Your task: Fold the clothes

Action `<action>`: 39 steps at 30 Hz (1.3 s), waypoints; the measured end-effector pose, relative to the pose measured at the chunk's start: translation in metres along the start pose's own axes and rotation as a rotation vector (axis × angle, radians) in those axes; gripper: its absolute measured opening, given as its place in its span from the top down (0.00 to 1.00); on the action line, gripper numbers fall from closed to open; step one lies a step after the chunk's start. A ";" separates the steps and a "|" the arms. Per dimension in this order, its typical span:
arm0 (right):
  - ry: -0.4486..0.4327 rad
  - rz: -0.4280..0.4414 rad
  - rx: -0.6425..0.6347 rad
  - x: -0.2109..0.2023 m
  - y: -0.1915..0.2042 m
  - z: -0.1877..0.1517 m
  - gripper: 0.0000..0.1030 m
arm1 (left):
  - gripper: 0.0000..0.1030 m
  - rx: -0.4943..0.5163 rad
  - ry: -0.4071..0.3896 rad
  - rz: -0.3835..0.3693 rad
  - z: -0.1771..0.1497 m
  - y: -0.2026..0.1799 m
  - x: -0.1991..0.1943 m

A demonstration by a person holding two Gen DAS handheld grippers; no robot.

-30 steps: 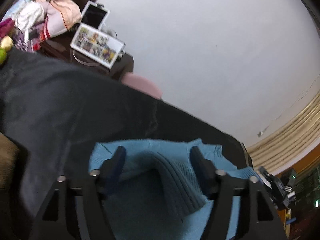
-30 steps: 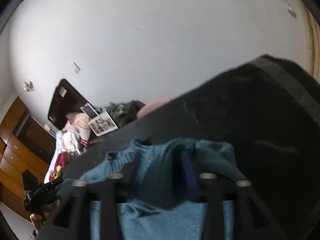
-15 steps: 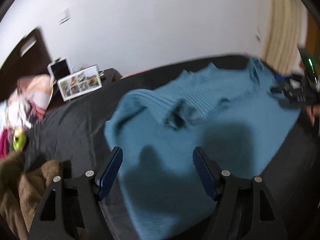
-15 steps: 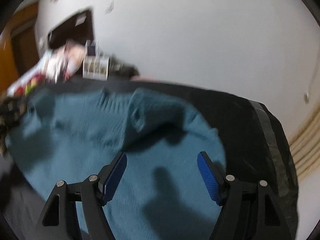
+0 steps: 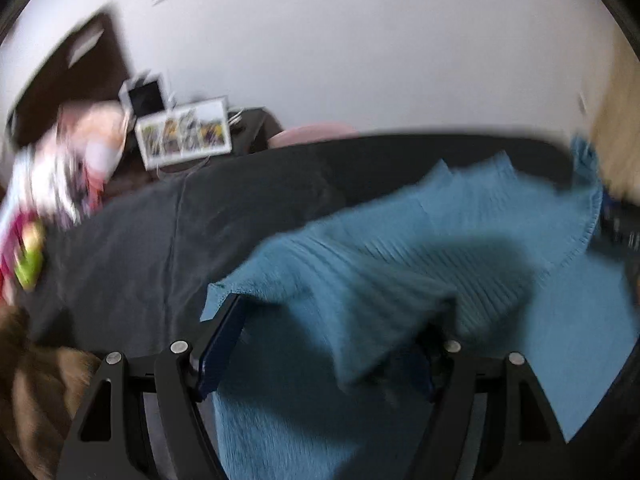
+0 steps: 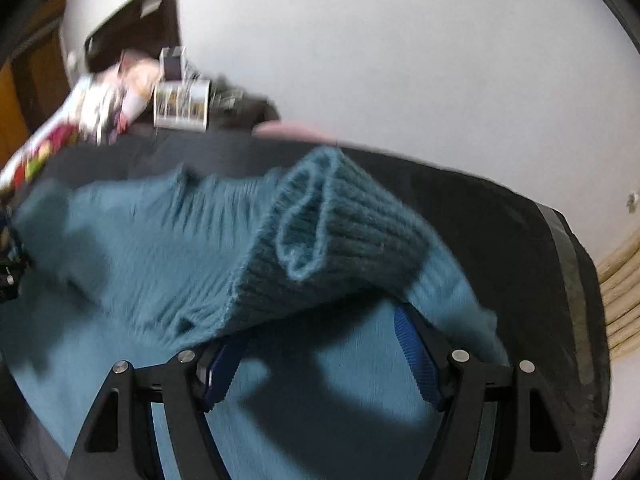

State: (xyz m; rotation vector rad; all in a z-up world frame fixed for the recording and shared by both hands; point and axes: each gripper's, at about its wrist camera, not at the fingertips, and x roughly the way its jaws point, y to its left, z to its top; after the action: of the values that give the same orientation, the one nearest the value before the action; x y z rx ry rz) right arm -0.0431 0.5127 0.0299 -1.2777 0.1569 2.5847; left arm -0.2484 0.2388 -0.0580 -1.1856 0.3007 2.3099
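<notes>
A teal knit sweater lies spread on a dark bed cover. In the left wrist view my left gripper is open, low over the sweater's near left part, and a ribbed fold drapes over the fingers. In the right wrist view the sweater fills the middle and a ribbed sleeve cuff lies across the front of my right gripper, which is open with its blue pads apart. Neither gripper is clamped on the cloth.
A pile of clothes and toys lies at the far left by a dark headboard. A picture frame and a pink cushion stand at the bed's far edge. A brown furry item lies near left. Curtain at right.
Both grippers let go of the sweater and opened, then dropped back low. The sweater now lies spread on the bed, with a fold and the cuff over the open fingers.
</notes>
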 end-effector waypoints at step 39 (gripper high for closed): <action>-0.002 -0.047 0.054 0.031 -0.035 -0.027 0.19 | 0.16 -0.148 -0.036 0.047 -0.049 0.042 0.013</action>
State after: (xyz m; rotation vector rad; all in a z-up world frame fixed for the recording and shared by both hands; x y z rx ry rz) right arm -0.0308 0.5466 -0.0102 -1.2453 0.1929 2.5238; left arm -0.2438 0.1876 -0.0993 -1.2172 0.1480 2.4267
